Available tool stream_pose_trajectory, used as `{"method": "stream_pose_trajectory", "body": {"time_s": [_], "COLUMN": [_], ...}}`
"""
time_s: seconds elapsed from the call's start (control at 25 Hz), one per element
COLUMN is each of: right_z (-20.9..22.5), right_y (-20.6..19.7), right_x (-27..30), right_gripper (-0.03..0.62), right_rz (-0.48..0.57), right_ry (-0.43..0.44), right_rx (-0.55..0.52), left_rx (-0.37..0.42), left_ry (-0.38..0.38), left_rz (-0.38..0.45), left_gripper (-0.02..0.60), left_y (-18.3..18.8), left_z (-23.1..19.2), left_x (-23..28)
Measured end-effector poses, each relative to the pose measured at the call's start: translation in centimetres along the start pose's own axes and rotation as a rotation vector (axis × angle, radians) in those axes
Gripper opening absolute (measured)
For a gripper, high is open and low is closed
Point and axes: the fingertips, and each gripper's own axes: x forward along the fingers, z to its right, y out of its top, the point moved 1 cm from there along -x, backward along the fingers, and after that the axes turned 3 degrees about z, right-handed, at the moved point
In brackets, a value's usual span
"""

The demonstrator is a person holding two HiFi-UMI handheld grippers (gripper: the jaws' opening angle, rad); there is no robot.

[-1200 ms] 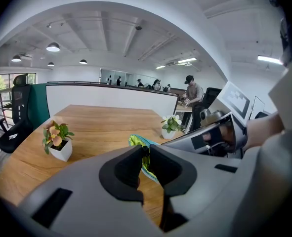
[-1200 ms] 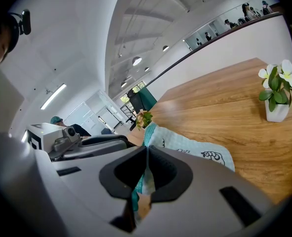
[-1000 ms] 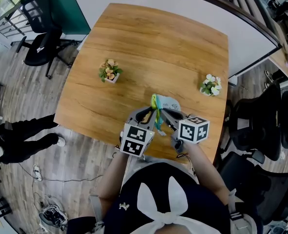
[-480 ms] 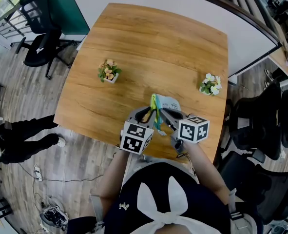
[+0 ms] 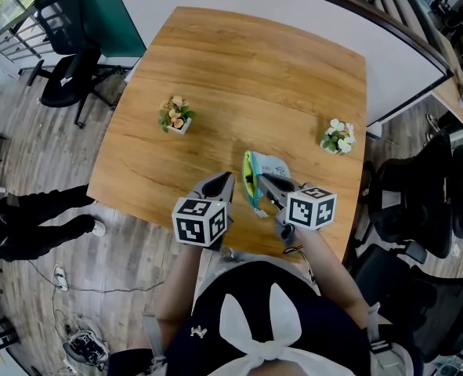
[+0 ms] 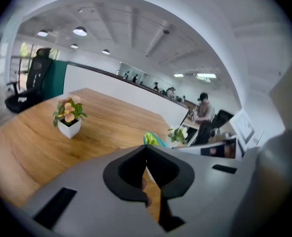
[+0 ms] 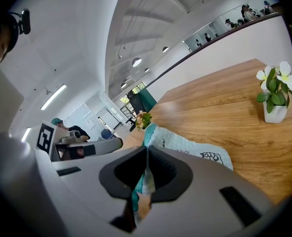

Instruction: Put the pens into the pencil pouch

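- My right hand-held gripper (image 7: 146,151) is clamped on the teal edge of the pencil pouch (image 7: 187,144), which sits at the near edge of the table (image 5: 239,77).
- My left hand-held gripper (image 6: 146,148) has just been closing. Its jaws are together with nothing between them, just left of the pouch.
- There's a small dark doodle printed on the pale fabric, and it's too small to read.

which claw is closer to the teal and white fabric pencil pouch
Right. The right claw is clamped on the edge of the teal and white fabric pencil pouch; the left claw, just closed on nothing, sits apart to its left.
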Motion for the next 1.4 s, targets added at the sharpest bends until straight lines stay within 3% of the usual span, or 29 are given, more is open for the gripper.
{"method": "stream_pose_trajectory", "body": {"time_s": [0.08, 0.72, 1.0, 1.4], "right_z": [0.0, -0.1, -0.4, -0.2], "right_y": [0.1, -0.4, 0.0, 0.5], "right_x": [0.0, 1.7, 1.7, 1.3], "right_gripper": [0.023, 0.02, 0.012, 0.012], "right_rz": [-0.001, -0.049, -0.057, -0.035], "right_ry": [-0.003, -0.006, -0.03, -0.045], "right_rx": [-0.006, -0.062, -0.149, -0.132], "left_rx": [-0.064, -0.029, -0.027, -0.021], "left_ry": [-0.003, 0.036, 0.04, 0.026], "left_rz": [0.03, -0.027, -0.022, -0.014], "left_gripper": [0.023, 0.023, 0.023, 0.023], "left_y": [0.4, -1.9, -1.7, -1.2], "left_z": [-0.3, -1.6, -2.0, -1.9], "left_x": [-0.6, -1.4, -1.5, -1.2]}}
